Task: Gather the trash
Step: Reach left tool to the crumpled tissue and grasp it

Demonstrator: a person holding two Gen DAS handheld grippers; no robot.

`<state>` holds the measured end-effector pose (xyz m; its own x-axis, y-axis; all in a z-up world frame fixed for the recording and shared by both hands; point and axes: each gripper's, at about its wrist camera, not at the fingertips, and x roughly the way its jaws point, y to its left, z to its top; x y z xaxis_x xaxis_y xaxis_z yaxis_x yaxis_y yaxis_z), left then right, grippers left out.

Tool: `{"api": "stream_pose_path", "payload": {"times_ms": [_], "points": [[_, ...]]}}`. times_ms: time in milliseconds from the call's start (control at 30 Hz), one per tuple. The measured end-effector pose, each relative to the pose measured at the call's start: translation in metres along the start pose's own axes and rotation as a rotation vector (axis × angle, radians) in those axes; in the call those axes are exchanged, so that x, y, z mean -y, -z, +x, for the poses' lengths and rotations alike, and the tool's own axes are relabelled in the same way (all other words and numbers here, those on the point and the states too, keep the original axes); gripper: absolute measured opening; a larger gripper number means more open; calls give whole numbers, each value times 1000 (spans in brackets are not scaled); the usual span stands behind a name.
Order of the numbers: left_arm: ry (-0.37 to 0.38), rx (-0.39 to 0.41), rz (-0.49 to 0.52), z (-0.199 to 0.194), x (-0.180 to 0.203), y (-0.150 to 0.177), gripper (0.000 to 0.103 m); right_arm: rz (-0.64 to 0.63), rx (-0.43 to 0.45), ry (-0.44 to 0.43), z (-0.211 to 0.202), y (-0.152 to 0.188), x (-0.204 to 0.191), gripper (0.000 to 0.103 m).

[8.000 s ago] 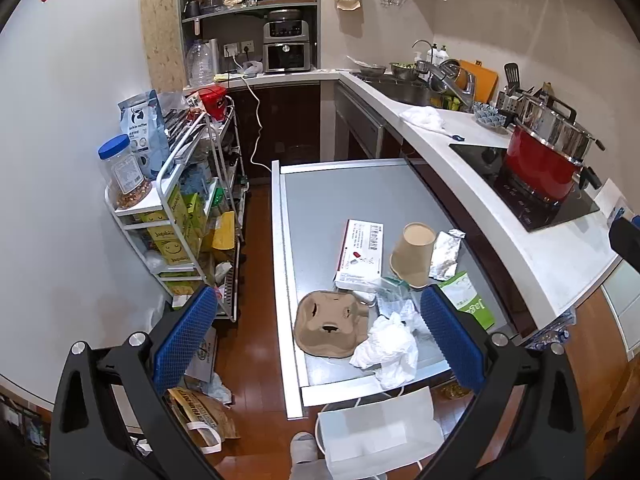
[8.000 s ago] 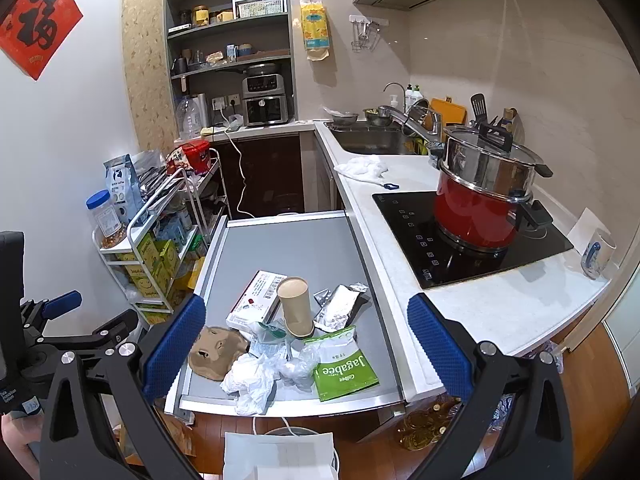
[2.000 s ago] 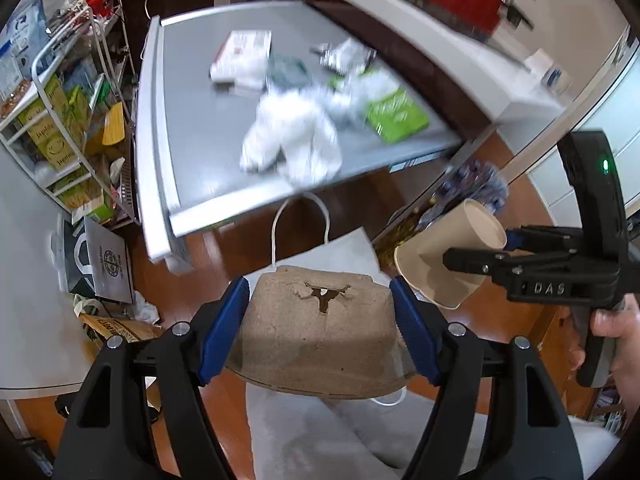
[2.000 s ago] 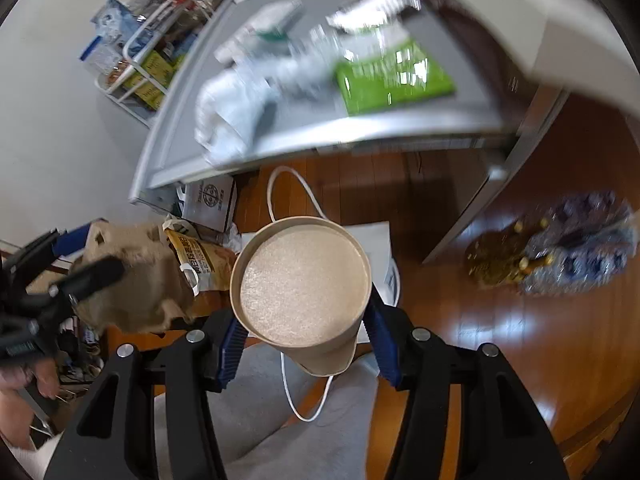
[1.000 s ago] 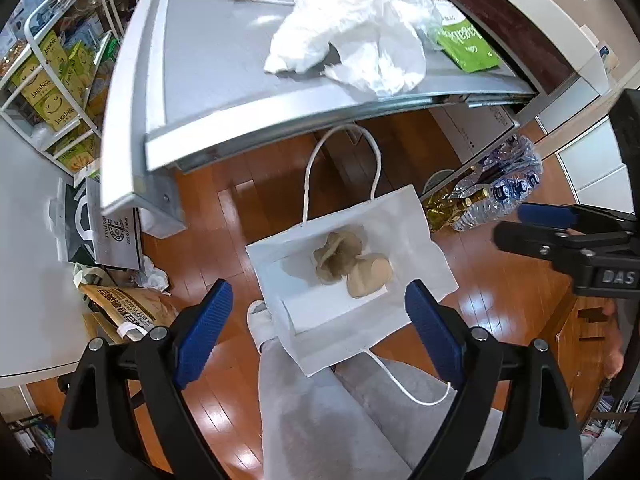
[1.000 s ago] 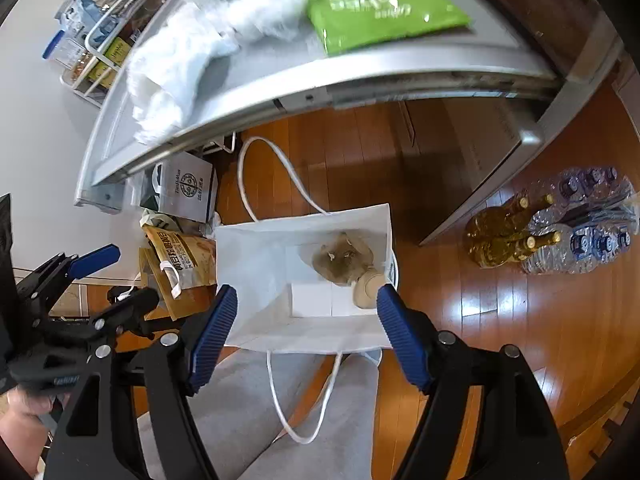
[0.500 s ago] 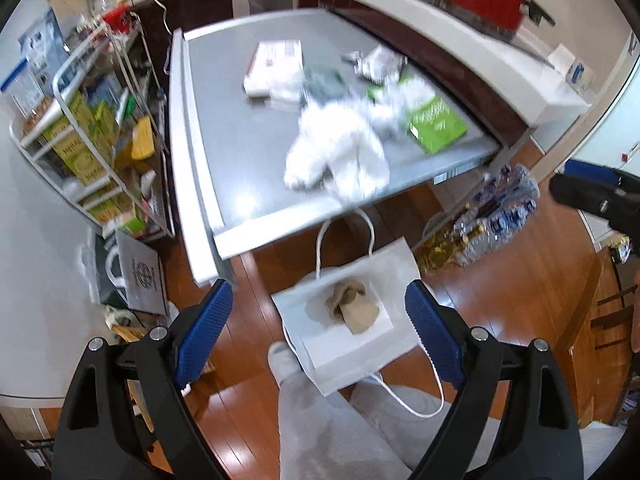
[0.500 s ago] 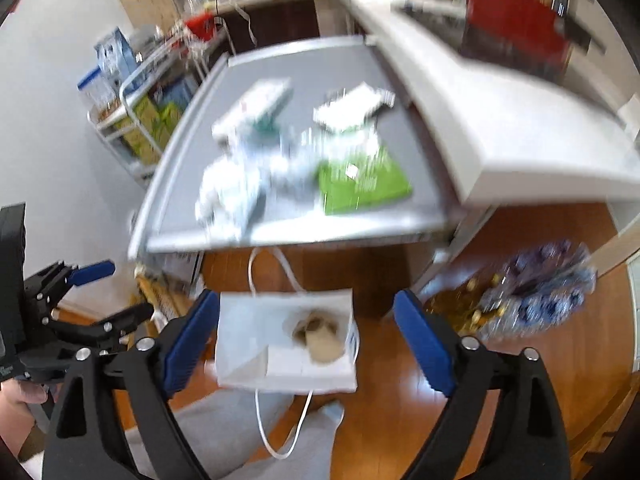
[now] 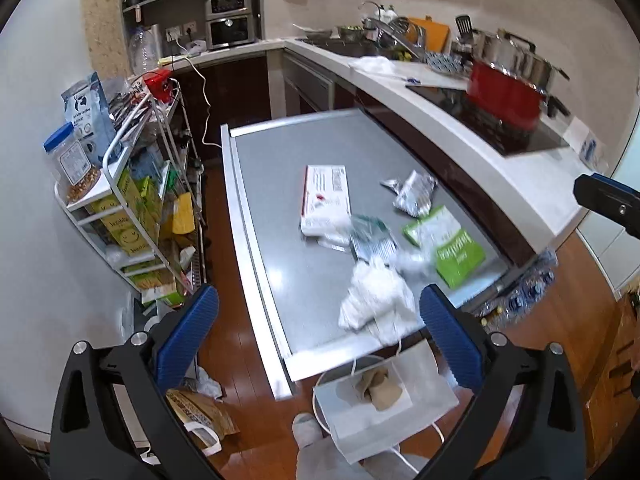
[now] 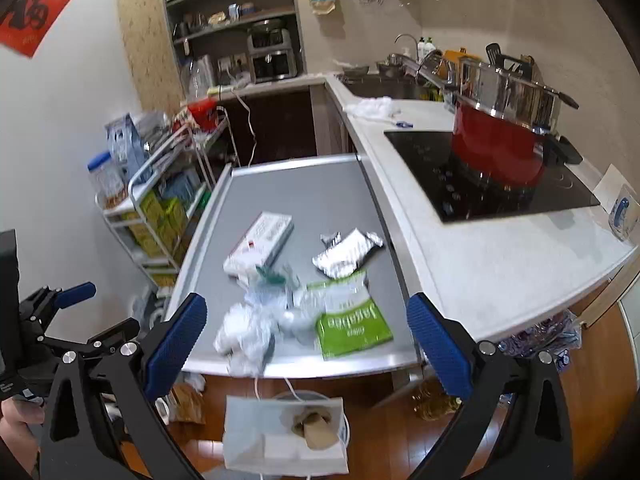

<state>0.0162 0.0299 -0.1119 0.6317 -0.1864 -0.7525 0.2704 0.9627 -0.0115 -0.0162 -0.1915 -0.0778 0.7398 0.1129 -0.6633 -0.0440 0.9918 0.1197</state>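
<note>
From the left wrist, the left gripper (image 9: 319, 330) has just been opening and its jaws stand wide apart with nothing between them, over the near end of the grey table (image 9: 280, 184), where a white box (image 9: 325, 199), a foil packet (image 9: 414, 193), a green packet (image 9: 456, 249) and crumpled white plastic (image 9: 376, 304) lie. The white paper bag (image 9: 424, 408) on the floor below holds the brown cup and tray (image 9: 378, 388). From the right wrist, the right gripper (image 10: 306, 344) has likewise just been opening and is empty, above the same litter, with the bag just beyond the table's near edge.
</note>
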Motion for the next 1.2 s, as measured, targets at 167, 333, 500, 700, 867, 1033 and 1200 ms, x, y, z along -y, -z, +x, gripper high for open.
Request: {"api": "stream_pose_path", "payload": {"times_ms": [167,333,500,700,867,1033,1200], "points": [[20,-26,13,13,-2,-5,101,28,21,5,0,-17,7,99],[58,-59,33,26,9,-3,101,55,33,16,2,-25,13,99],[111,-99,57,47,24,-3,101,75,12,-5,14,-32,14,99],[205,-174,36,82,37,0,101,68,-74,-9,52,-26,6,99],[233,-255,-21,122,38,8,101,73,-148,-18,84,-14,4,99],[214,-299,-12,148,40,14,101,49,-220,8,112,0,-1,99],[201,-288,22,158,42,18,101,63,-257,0,125,9,-3,99]]}}
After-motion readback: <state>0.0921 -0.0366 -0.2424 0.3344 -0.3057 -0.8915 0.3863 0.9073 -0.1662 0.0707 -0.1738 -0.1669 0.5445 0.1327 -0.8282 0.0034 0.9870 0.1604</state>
